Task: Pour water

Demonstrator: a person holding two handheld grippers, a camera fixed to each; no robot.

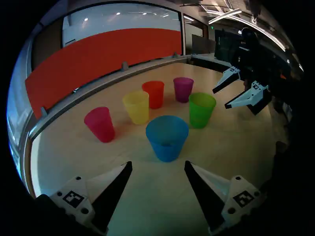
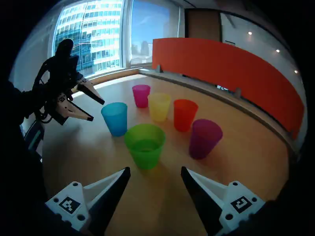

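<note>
Your left gripper (image 1: 157, 163) has its jaws wide and empty, tips just short of the blue cup (image 1: 167, 137) on the table (image 1: 240, 145). Your right gripper (image 2: 154, 169), jaws wide and empty too, faces the green cup (image 2: 145, 146), upright near the blue one.

Left tool (image 1: 157, 163) agape, blue cup (image 1: 167, 137) (upright) ahead
</note>
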